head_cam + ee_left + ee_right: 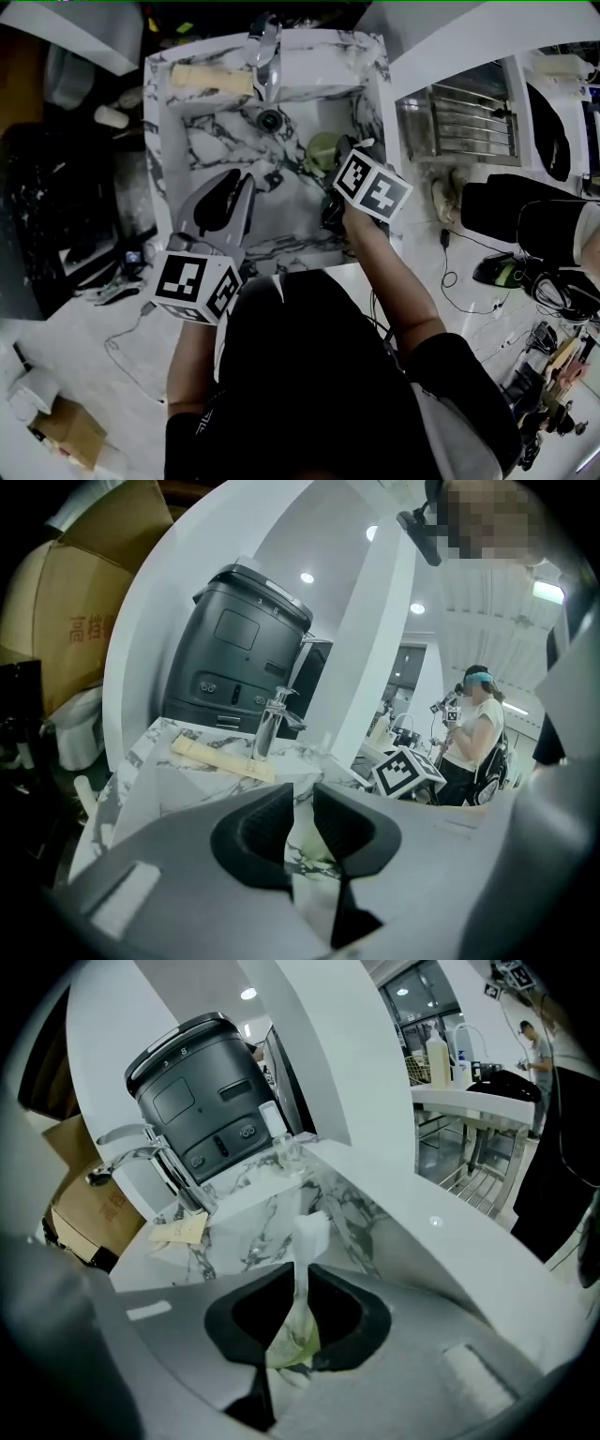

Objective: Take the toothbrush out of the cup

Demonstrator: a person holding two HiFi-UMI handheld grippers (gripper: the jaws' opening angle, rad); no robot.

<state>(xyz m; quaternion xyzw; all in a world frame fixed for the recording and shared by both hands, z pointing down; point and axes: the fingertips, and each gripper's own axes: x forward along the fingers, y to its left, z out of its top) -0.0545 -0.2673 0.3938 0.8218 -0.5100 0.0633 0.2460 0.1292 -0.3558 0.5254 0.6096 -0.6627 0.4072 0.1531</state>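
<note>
**Right claw clamped on the toothbrush, cup sitting in the sink**

Right claw [302, 1274] is pinched tight on the white toothbrush [307, 1237]. The handle sits squeezed between both pads, with the head poking up just above the jaw tips. Below the jaws the handle runs down to the pale green cup [292, 1346], and as far as I can tell the bottom end is in the cup's mouth.

From the head view, the cup [323, 150] stands inside the marble sink [161, 141], over on the right side of the basin, right beside that claw's marker cube [372, 185].

Left claw [298, 803] hangs over the near-left part of the basin. Its jaws are a narrow gap apart with nothing gripped. The faucet [265, 56] is at the far rim.
</note>
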